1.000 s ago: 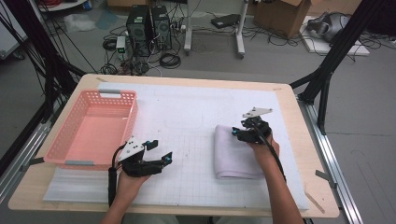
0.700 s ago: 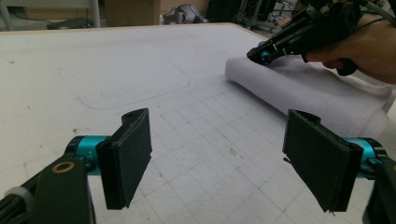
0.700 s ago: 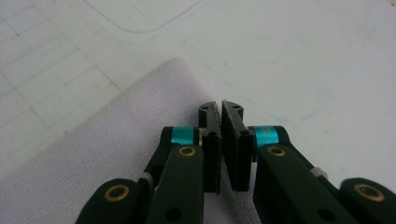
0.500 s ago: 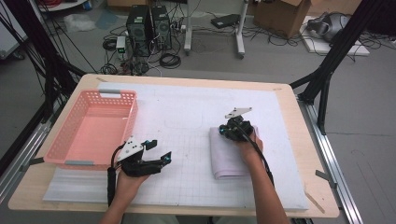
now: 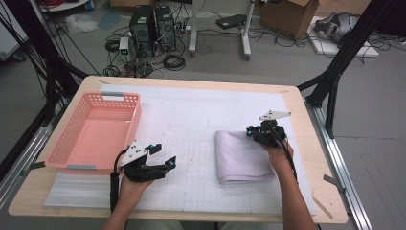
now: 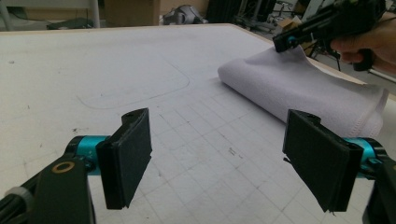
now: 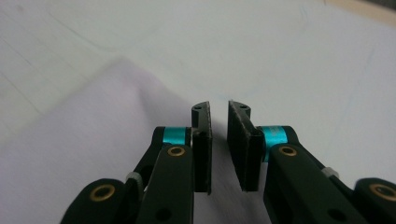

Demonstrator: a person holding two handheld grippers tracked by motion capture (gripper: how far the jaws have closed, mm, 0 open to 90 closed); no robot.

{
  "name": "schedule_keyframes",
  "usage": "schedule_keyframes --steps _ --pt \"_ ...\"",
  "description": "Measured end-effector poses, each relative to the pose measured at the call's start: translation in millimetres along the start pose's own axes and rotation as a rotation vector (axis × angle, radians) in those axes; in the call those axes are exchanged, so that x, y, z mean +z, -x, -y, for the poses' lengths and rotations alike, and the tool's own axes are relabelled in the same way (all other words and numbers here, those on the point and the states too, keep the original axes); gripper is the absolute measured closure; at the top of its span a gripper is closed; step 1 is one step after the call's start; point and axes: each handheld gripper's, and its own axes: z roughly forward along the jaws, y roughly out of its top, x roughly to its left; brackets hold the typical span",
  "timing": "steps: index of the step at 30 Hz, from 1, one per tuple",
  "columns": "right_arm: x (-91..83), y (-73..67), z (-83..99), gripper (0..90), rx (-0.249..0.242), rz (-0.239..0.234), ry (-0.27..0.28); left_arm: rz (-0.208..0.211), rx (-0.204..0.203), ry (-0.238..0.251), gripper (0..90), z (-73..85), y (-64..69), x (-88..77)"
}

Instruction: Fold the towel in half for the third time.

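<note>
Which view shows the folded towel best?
The high view: the whole towel lies flat, the right gripper at its far corner. The left gripper view shows its folded edge; the right gripper view shows a blurred patch.

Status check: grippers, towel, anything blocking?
Left gripper open, idle. Right gripper nearly shut at folded towel corner, grip unconfirmed. Basket aside, nothing blocking.

Pink basket (image 5: 93, 132) far left; PC towers (image 5: 154, 24) behind.

Pale lilac folded towel (image 5: 242, 155) at right. Salmon-pink perforated basket (image 5: 67, 155) at left. White mat (image 5: 191, 110) with faint grey grid. Light wood table (image 5: 306, 120). Black grippers, turquoise joints.
</note>
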Motion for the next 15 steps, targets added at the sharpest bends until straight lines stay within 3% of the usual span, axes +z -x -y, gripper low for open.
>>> schedule_keyframes --steps 3,6,8,11,14,15 --pt "7.3 7.5 12.6 79.2 0.038 0.035 -0.018 0.002 0.004 -0.002 24.1 0.2 0.9 0.3" --pt "9.5 10.9 18.6 77.4 0.062 0.121 -0.009 0.005 -0.001 0.001 24.1 0.2 1.5 0.4" --pt "8.5 13.8 21.0 76.8 0.072 0.147 0.005 0.008 0.0 -0.006 24.1 0.5 1.8 0.8" --pt "0.2 18.1 23.6 73.2 0.1 0.117 0.031 0.01 0.007 -0.006 24.1 0.6 1.8 1.3" --pt "-11.2 20.6 26.1 66.3 0.11 0.047 0.073 0.015 0.005 -0.006 24.1 0.3 1.5 0.9" --pt "-16.6 22.0 28.2 65.8 0.115 0.002 0.087 0.014 0.005 -0.003 24.1 0.3 1.7 0.8"
